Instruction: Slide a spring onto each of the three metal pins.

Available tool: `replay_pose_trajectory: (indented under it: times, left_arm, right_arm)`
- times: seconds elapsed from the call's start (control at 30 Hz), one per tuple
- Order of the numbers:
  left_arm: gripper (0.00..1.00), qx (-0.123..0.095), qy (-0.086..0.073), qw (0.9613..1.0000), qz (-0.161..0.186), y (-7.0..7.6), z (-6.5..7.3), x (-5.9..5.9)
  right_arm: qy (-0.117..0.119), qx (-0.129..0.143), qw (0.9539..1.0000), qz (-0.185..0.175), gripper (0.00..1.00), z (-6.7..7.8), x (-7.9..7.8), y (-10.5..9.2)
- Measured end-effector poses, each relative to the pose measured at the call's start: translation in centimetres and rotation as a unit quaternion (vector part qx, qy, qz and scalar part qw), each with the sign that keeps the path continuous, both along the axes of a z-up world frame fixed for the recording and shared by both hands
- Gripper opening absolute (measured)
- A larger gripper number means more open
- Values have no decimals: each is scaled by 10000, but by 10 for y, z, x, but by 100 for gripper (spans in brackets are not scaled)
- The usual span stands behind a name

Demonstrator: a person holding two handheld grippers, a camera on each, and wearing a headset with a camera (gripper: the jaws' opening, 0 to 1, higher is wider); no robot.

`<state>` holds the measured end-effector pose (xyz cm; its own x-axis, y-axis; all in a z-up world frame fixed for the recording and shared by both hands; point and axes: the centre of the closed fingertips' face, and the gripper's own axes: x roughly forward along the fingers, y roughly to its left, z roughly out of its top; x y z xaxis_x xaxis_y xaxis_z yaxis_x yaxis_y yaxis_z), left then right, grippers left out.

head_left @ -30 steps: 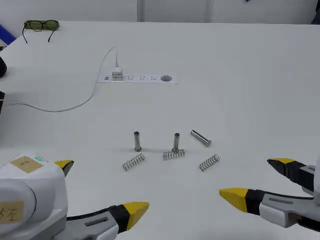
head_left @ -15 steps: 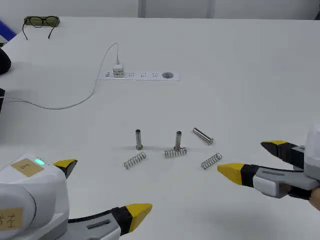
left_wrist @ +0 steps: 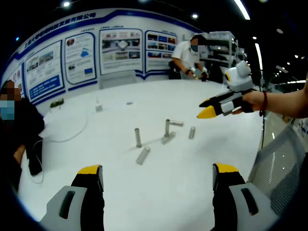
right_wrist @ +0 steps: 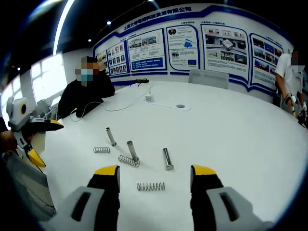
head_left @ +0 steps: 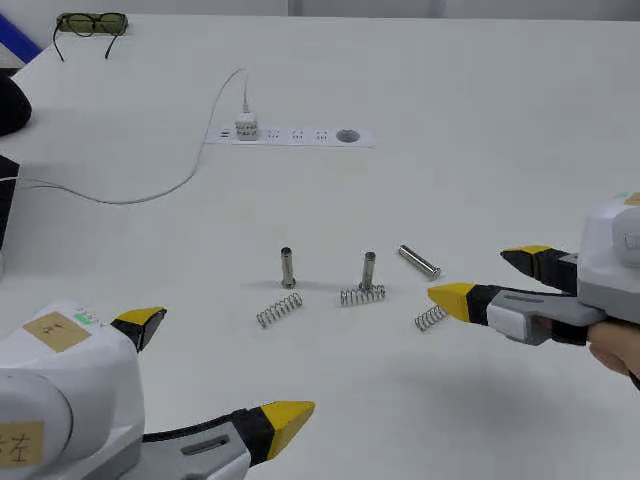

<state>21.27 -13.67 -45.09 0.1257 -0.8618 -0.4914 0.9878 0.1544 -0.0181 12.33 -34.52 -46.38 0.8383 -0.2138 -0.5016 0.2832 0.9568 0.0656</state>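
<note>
Your right gripper [head_left: 477, 275] is hovering with its jaws wide apart and nothing between them, its near yellow tip just beside the right spring [head_left: 430, 318] but not touching it. You are holding your left gripper [head_left: 222, 365] low and close to you, jaws just as wide and gripping nothing. All three springs are lying loose on the table [head_left: 500, 120] in a rough row. The left spring [head_left: 279, 309] is lying just in front of the left pin [head_left: 287, 267], and the middle spring [head_left: 362, 295] is resting against the foot of the middle pin [head_left: 368, 270]. Both of these pins are standing upright. The third pin [head_left: 419, 261] is lying on its side just behind the right spring. You are working with bare white surface on every side of this cluster. The power strip [head_left: 300, 135] and its cable [head_left: 180, 180] are sitting well behind it, and the glasses [head_left: 90, 22] are resting at the far left corner. Your right gripper view is showing the right spring [right_wrist: 150, 186] lying crosswise straight ahead between the two jaws and apart from both, with your left gripper [right_wrist: 45, 143] off to the left. Your left gripper view is showing the right gripper [left_wrist: 206, 108] raised clear above the table in your hand [left_wrist: 250, 98].
</note>
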Motion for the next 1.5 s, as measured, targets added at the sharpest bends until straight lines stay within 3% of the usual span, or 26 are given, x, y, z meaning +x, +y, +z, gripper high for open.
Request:
replay_pose_trajectory:
  times: [0.4, 0.73, 1.13, 1.5]
  left_arm:
    - [96, -7, 11, 10000, -5, 2, -3, 2]
    - [96, -75, 61, 9999, 33, -2, -4, 5]
    - [95, -118, 138, 9998, -16, -5, -7, 4]
    - [93, -149, 231, 9996, 65, -5, -10, 8]
  right_arm:
    - [13, 112, 9999, 20, 52, -18, 25, -14]
    - [62, -57, 9998, 157, 43, -30, 42, -23]
    - [107, -36, 9997, 236, 33, -42, 67, -33]
    - [445, -106, 9987, 236, 25, -63, 77, -41]
